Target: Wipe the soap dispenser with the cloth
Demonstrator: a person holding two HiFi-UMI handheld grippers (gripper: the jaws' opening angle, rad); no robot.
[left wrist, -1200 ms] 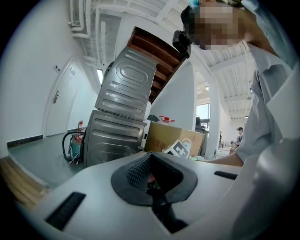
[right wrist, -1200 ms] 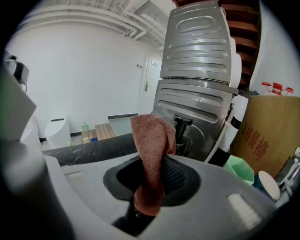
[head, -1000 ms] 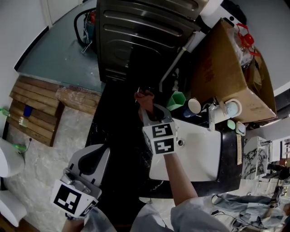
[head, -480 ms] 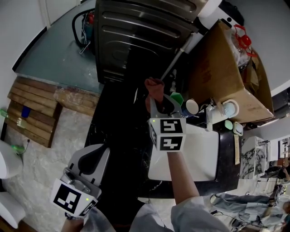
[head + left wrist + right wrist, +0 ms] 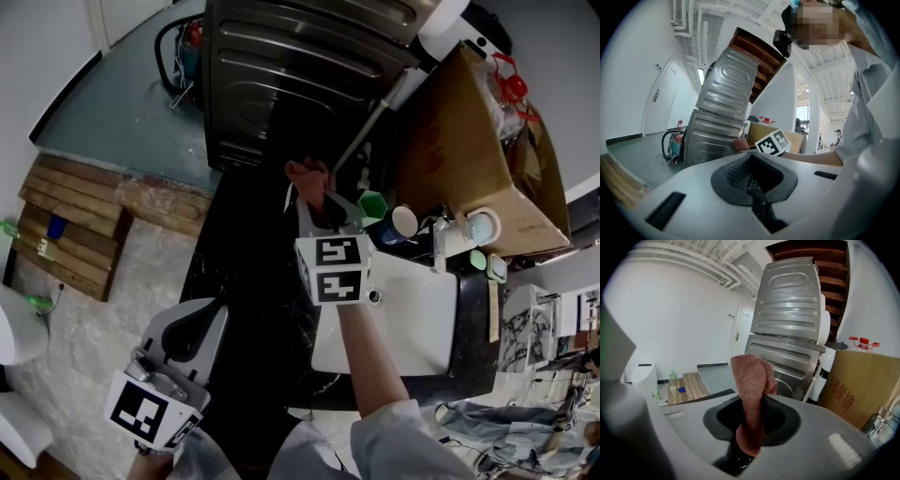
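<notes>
Near left, the left tool (image 5: pixel 199 323) is closed with nothing in it. Farther, the right tool (image 5: pixel 317 202) grips a rust-red terry cloth (image 5: pixel 307 174) above the dark worktop (image 5: pixel 244 272). The white pump soap dispenser (image 5: pixel 446 236) stands right, well apart from it.

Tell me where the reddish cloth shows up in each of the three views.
Head view: the cloth is upper centre, pinched at the tip of the right gripper.
Left gripper view: a small scrap at centre, just left of the marker cube.
Right gripper view: centre, standing up between the jaws.
Shared landmark: the ribbed metal appliance behind the cloth.
</notes>
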